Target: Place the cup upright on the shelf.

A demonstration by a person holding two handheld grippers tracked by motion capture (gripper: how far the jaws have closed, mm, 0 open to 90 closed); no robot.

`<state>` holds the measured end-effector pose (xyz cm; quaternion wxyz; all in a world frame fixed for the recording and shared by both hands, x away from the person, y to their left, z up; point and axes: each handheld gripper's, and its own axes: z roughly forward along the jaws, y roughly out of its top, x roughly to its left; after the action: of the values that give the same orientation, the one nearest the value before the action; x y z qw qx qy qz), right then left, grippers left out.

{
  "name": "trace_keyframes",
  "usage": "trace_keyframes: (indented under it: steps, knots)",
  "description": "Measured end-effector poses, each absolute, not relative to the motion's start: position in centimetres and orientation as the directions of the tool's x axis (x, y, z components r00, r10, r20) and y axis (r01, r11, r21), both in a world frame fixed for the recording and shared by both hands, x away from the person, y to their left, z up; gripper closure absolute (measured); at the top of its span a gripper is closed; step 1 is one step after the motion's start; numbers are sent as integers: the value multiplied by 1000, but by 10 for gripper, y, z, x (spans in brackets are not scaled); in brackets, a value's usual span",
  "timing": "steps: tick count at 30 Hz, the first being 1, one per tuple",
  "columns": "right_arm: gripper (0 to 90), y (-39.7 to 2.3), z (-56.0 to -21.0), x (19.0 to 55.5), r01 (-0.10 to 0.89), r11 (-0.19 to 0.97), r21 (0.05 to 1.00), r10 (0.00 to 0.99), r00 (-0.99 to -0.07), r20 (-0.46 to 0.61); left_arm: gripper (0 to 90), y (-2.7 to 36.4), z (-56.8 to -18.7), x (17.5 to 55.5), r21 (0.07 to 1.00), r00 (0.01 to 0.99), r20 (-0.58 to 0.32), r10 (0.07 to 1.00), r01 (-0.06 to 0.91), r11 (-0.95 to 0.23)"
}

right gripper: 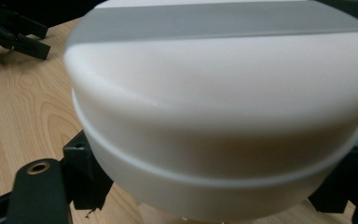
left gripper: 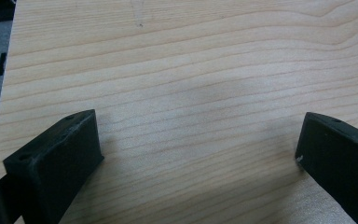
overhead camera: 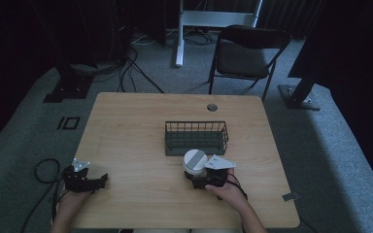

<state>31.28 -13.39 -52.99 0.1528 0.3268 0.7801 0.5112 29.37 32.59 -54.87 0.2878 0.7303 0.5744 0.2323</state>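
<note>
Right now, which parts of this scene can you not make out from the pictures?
- Base of the white container: right gripper view, cut off by the bottom edge and hidden between the jaws.
- Its contents: lid closed, with a grey stripe across it.
- Inside of the basket: high view, too dim and small to tell.
- Left hand-held gripper: left gripper view, jaw ends cut off by the edges.
- Right hand-held gripper: high view, jaws hidden by its plate.

Dim overall in the high view, with the table (overhead camera: 141, 131) palely lit from above and near-black at the far corners. Soft and out of focus on the white container (right gripper: 219, 116), pressed close to the lens. Faint shadows beside both jaws on sharp wood grain.
</note>
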Motion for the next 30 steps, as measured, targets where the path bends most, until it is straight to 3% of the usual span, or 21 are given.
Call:
trace_keyframes:
  steps: [30]
  knots:
    - [183,-123,-494,316,296,253,921,648,-759,66,2,326,-549,294,687,232,8,973,706,-174]
